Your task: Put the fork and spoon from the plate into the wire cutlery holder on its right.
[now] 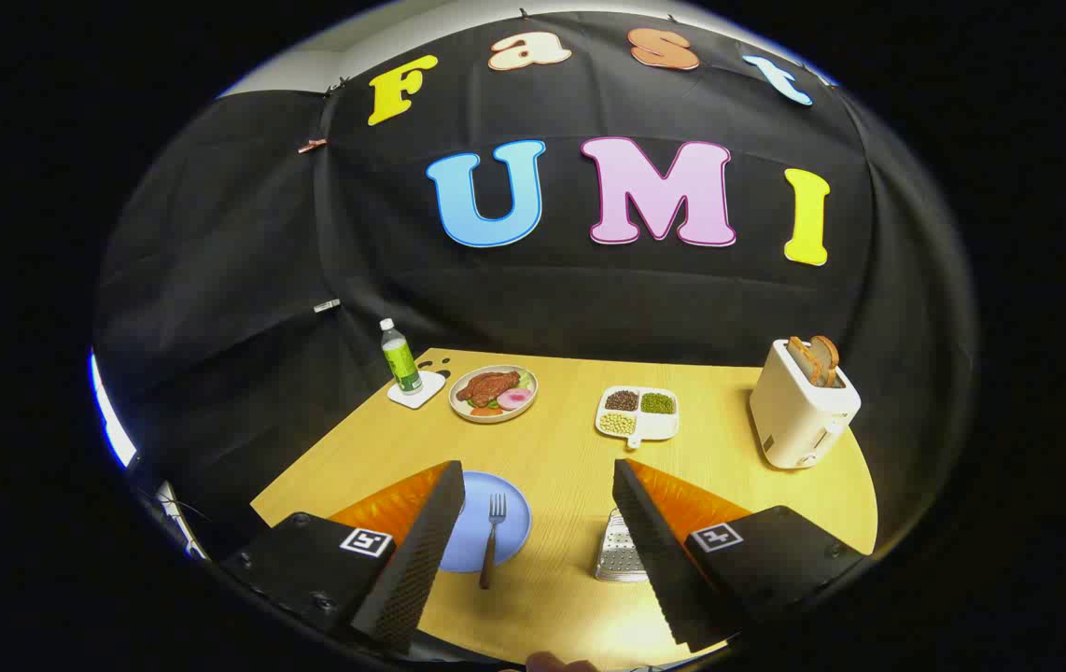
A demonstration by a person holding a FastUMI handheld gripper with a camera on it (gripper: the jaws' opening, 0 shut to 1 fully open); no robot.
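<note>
Between the two spread fingers (533,551), on the near part of the yellow wooden worktop (561,448), lies the round blue plate (507,509), partly hidden behind the left finger. A metal fork with a brown handle (492,539) rests on the plate, tines toward the far side, handle overhanging the near rim onto the worktop. The spoon cannot be made out; it may lie behind the left finger. The silver wire-mesh cutlery holder (617,555) stands to the right of the plate, just beside the right finger, which covers part of it.

The fingers are wide apart, hold nothing and hang above the worktop, clear of both plate and holder.

Judgement: the task is at its first step, the approach to the fork; nothing is in the holder as far as can be seen. The next move calls for descent over the fork handle, alignment of the fingers across it, and a firm close before any lift. The thin handle lies flat, so a grip at the overhanging end appears easiest.

Further off stand a green-labelled bottle on a white coaster (399,359), a plate of meat and vegetables (493,392), a white divided dish of beans (638,413) and a white toaster holding bread (802,403), all well apart from the work.
</note>
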